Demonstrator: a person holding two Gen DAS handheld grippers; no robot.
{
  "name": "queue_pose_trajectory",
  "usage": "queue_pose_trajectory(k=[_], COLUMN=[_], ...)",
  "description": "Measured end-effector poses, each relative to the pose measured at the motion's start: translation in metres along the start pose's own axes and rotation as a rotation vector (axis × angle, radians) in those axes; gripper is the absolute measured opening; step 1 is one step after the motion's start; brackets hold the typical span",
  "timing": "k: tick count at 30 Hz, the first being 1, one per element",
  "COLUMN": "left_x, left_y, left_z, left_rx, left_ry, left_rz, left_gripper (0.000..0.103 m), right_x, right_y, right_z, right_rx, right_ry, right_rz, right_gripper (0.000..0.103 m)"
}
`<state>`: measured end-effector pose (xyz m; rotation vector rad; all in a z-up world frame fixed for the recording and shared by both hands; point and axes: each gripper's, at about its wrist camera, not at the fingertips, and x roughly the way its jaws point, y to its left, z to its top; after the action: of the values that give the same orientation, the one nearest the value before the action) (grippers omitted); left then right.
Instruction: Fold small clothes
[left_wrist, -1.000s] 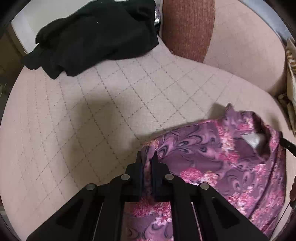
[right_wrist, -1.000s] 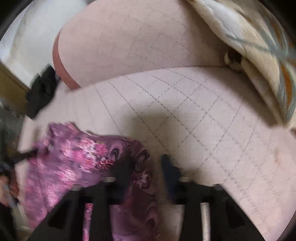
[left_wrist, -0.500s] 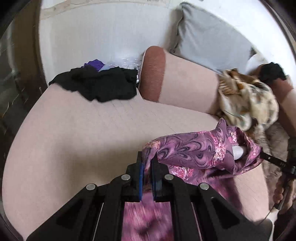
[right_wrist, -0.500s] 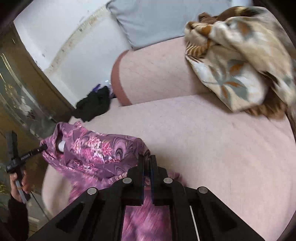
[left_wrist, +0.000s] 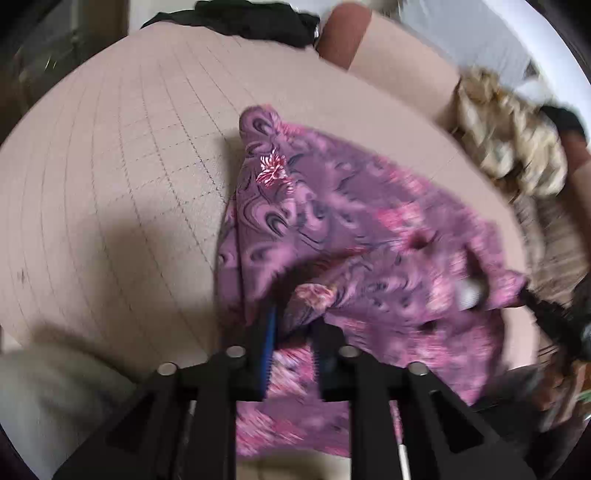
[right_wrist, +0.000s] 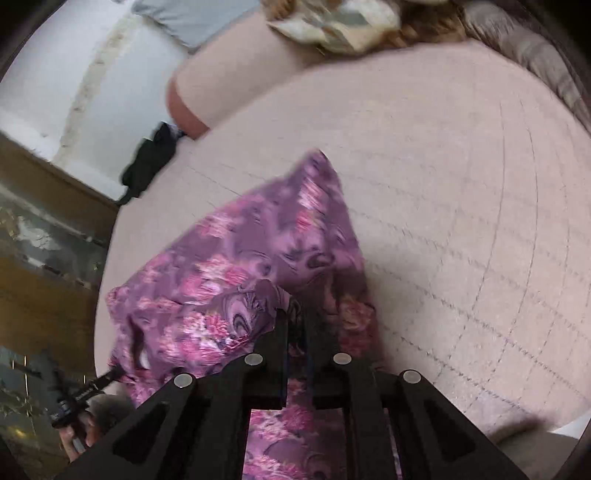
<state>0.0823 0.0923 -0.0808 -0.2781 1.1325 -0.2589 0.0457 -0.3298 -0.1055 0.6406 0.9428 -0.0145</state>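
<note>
Left wrist view: the left hand-held gripper (left_wrist: 291, 325) is seen at the lower centre, its jaws having just been opening and now standing partly apart, with a fold of the purple floral garment (left_wrist: 354, 221) between them; whether the pads press on it cannot be told. Open quilted cushion (left_wrist: 110, 184) lies at left. Beyond, a black garment (left_wrist: 255, 18) rests at the top edge. In the right wrist view, the right hand-held gripper (right_wrist: 297, 325) shows a narrow gap with cloth in it, its jaws having just been opening; bare cushion spreads at right. Lettering on a black handle (right_wrist: 79, 397) at lower left is unreadable.
</note>
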Motion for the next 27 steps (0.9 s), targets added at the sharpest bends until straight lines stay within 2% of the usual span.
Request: queue_pose_trajectory(k=[1,2,4,7,9,11,13,16,18,22,24,27], left_x=[-0.011,-0.018,-0.029,-0.029,-0.018,-0.011,-0.004,0.005,0.008,0.022,0.025,0.028], left_y=[0.0,0.001,-0.001,-0.004,-0.004,-0.003,0.005,0.019,0.027,0.028,0.023,0.022], left_z=[-0.004,-0.006,-0.007,0.003,0.012,0.016,0.014,0.012,0.009,0.0,-0.007,-0.017], left_rx=[-0.016,-0.027,-0.049,-0.089,-0.14,-0.173,-0.221,-0.349,-0.398,-0.382,-0.355,-0.349], left_ry=[-0.02,-0.031,-0.032,-0.012,0.026,0.043,0.06,0.097,0.113,0.168,0.179,0.186], left_rz=[-0.037,-0.053,-0.084,-0.116,-0.099,-0.08,-0.068,-0.133,-0.12,-0.036,-0.038,-0.033], left_gripper=[0.039,0.051,0.055,0.055,0.055,0.055,0.055,0.055,0.056,0.056,0.056,0.056], right_x=[-0.01,-0.016,-0.031,-0.039,-0.038,-0.027,-0.016,-0.012,-0.016,-0.012,-0.006,0.002], right_y=[0.004,0.006,0.004,-0.004,-0.002,0.0,-0.005,-0.014,-0.019,-0.034,-0.035,-0.031], right_z=[-0.001,-0.003,-0.013,-0.021,-0.021,-0.02,-0.024,-0.031,-0.035,-0.033,-0.03,-0.027], right_rx=[-0.018,-0.026,-0.004,0.065,0.077,0.085,0.12,0.163,0.202,0.308,0.333,0.352], right_ry=[-0.03,-0.052,-0.097,-0.11,-0.095,-0.063,-0.023,0.005,-0.007,0.007,0.032,0.049], right_rz=[0.015,0.028,0.067,0.126,0.109,0.029,-0.006,0.011,0.039,0.065,0.062,0.115], right_gripper=[0.03,0.049,0.059,0.059,0.059,0.059,0.059,0.059,0.059,0.059,0.059,0.059])
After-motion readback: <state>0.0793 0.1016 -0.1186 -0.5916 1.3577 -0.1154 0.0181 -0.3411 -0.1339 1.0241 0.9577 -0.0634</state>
